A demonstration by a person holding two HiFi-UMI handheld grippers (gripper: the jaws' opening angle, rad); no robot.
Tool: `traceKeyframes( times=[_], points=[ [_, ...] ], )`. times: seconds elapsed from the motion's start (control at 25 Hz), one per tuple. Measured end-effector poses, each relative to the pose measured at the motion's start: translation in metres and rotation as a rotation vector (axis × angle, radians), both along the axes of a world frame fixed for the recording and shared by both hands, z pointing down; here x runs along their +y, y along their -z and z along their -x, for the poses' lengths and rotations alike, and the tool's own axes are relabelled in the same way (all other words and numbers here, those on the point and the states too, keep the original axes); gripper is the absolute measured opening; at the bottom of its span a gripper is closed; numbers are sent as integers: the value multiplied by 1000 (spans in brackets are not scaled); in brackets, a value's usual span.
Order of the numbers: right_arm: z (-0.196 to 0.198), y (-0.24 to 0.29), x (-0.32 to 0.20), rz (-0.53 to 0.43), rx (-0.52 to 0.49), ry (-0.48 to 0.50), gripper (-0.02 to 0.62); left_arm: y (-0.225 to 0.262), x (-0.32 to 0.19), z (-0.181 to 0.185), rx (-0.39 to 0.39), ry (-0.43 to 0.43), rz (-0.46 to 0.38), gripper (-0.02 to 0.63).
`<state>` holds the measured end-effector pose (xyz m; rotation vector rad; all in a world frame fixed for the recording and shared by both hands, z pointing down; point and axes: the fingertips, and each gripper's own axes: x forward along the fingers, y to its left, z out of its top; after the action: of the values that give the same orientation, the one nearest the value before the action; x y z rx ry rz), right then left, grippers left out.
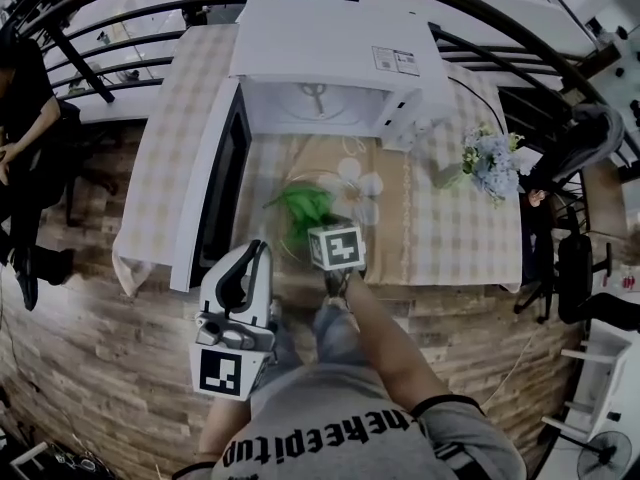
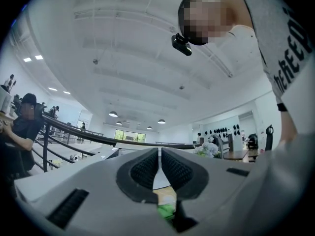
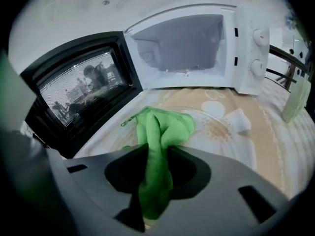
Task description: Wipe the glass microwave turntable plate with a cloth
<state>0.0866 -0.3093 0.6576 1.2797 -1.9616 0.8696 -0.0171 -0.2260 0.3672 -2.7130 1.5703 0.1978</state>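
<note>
The glass turntable plate (image 1: 352,194) lies on the checked tablecloth in front of the open microwave (image 1: 330,58). In the right gripper view its clear rim (image 3: 209,113) shows just beyond the jaws. A green cloth (image 1: 303,204) rests bunched on the plate's left part. My right gripper (image 1: 323,226) is shut on that cloth (image 3: 162,132), which hangs out between the jaws (image 3: 156,173). My left gripper (image 1: 257,258) is held off the table's near edge, close to my body. In its own view it tilts up toward the ceiling, jaws (image 2: 160,168) pressed together with nothing between them.
The microwave's black door (image 1: 215,193) swings open to the left, beside the plate. A vase of pale flowers (image 1: 490,163) stands at the table's right. The table's near edge (image 1: 440,286) runs past my right arm. A seated person (image 1: 25,138) is at far left; a chair (image 1: 575,268) at right.
</note>
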Motion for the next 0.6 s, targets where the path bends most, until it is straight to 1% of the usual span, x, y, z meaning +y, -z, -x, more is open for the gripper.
traceKeyframes(
  times=[0.36,0.6],
  points=[
    [-70,-1,3,-6,36,-122,115,22,-9,-18,32,-20,-70,21],
    [-108,0,8,-13,55,-194,115,22,-11,-23,35,-30,-73,21]
  ],
)
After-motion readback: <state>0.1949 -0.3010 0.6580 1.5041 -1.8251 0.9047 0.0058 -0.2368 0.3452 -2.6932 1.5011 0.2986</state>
